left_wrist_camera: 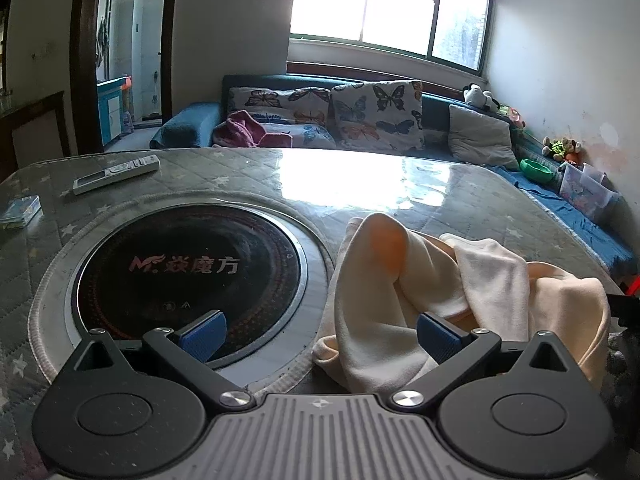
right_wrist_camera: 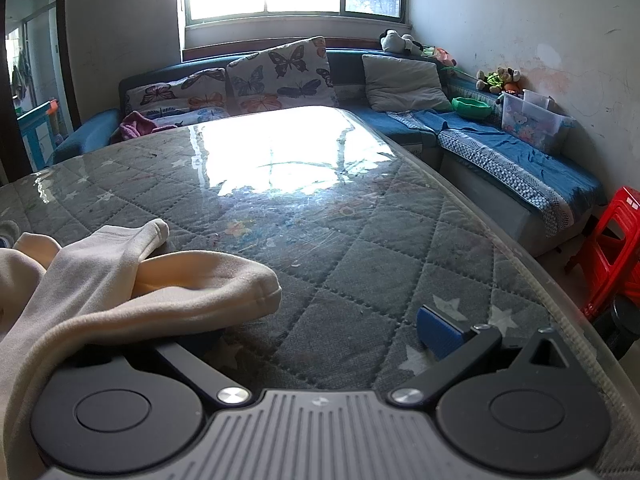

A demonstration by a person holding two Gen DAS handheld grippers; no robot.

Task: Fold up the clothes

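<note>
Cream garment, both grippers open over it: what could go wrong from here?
1. The cream garment lies bunched with sleeves crossed; the left gripper might pinch several layers at once.
2. Cloth drapes over the right gripper, hiding one finger; it may snag.
3. The table looks glossy, so the garment might slide when pulled.

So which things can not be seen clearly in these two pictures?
- Cream garment: crumpled in both views, so its type is unclear; the right wrist view cuts it off at the left edge.
- Right hand-held gripper: the garment hides its left pad.
- Window: overexposed, outside unreadable.
- Small box, left wrist view: label too small.
</note>
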